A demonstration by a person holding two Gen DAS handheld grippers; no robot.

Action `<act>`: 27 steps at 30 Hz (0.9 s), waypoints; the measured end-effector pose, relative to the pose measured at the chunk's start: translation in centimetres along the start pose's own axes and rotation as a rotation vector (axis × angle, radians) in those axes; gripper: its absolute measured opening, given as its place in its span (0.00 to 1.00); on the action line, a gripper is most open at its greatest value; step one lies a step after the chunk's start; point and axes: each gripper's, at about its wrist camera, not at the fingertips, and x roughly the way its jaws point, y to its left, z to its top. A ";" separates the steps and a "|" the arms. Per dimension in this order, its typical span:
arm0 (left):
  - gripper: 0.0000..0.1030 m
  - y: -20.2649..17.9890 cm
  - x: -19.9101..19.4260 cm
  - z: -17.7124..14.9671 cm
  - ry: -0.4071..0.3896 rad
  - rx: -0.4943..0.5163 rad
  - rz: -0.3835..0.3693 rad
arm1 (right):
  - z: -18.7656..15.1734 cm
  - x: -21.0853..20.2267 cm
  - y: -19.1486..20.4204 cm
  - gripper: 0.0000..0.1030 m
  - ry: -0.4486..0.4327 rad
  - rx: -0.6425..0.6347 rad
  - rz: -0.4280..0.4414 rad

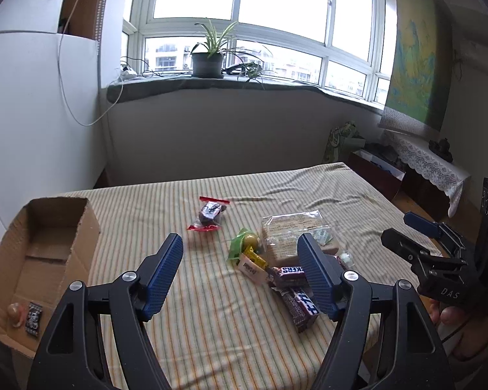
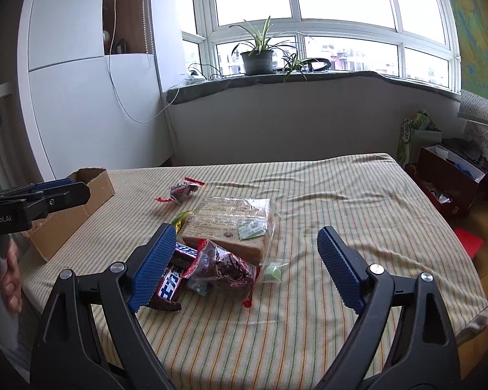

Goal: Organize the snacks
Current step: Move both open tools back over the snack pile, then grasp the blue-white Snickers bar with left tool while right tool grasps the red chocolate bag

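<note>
Left gripper point(image 1: 240, 279) and right gripper point(image 2: 247, 269) gape wide, seemingly holding nothing.

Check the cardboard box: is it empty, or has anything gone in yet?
Not empty. The open-topped cardboard box holds two small snacks at its near end: a round tan candy and a dark wrapped sweet.

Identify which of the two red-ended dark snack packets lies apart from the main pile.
The far red-ended packet, alone on the striped cloth toward the window. The other red-ended packet sits in the pile, against the bread pack and the Snickers bars.
</note>
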 end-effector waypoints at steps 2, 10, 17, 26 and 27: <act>0.78 -0.4 0.7 -0.9 0.021 -0.016 -0.021 | -1.3 0.3 -0.1 0.88 0.030 -0.010 -0.013; 0.78 -3.1 4.5 -6.8 0.174 -0.045 -0.085 | -6.4 0.9 0.6 0.88 0.121 -0.118 -0.077; 0.78 -4.5 5.6 -8.1 0.218 -0.047 -0.094 | -6.2 1.5 1.1 0.88 0.111 -0.204 -0.093; 0.78 -4.7 7.6 -7.9 0.240 -0.053 -0.102 | -4.4 5.2 1.9 0.76 0.161 -0.301 -0.043; 0.77 -4.5 7.7 -7.8 0.241 -0.058 -0.103 | -4.2 5.6 2.1 0.74 0.166 -0.321 -0.041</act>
